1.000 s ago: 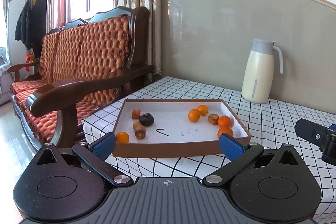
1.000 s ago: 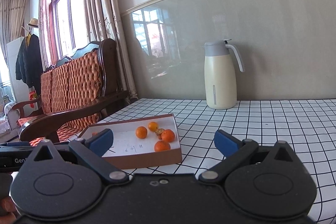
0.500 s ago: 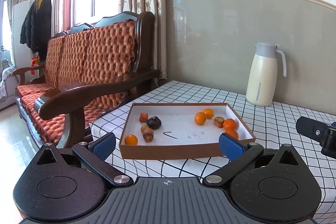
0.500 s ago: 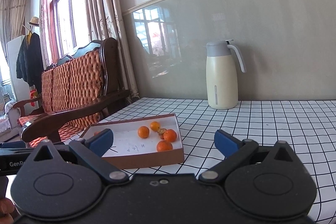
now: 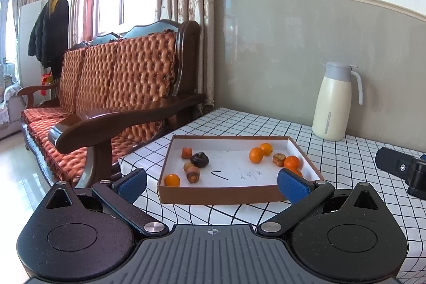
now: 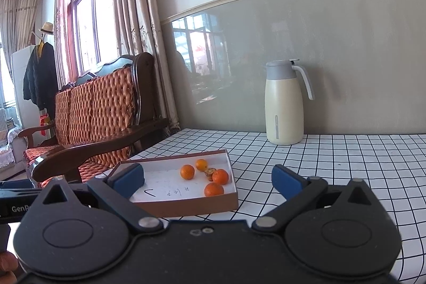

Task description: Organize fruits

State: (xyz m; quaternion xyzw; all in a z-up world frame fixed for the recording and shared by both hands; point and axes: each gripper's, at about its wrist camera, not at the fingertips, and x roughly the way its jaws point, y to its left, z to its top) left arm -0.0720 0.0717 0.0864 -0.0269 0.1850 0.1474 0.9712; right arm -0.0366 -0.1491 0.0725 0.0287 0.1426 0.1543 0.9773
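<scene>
A shallow brown cardboard tray (image 5: 213, 194) with a white floor sits on the checked table and holds small fruits. Its right side has several oranges (image 5: 256, 155) and a small brownish fruit (image 5: 278, 159). Its left side has a dark mangosteen (image 5: 199, 160), one orange (image 5: 172, 180) and small brownish-orange fruits (image 5: 192, 173). My left gripper (image 5: 212, 184) is open and empty, just in front of the tray. My right gripper (image 6: 208, 178) is open and empty, in front of the tray's (image 6: 186, 206) right part, where oranges (image 6: 187, 172) show.
A cream thermos jug (image 5: 332, 103) stands at the back of the table by the grey wall; it also shows in the right wrist view (image 6: 285, 103). A wooden sofa with orange cushions (image 5: 111, 87) stands left of the table. The right gripper's body (image 5: 402, 169) shows at right.
Both grippers have drawn back slightly and risen; the tray looks a little farther in the left wrist view. Both stay open and empty. The fruits have not moved.
</scene>
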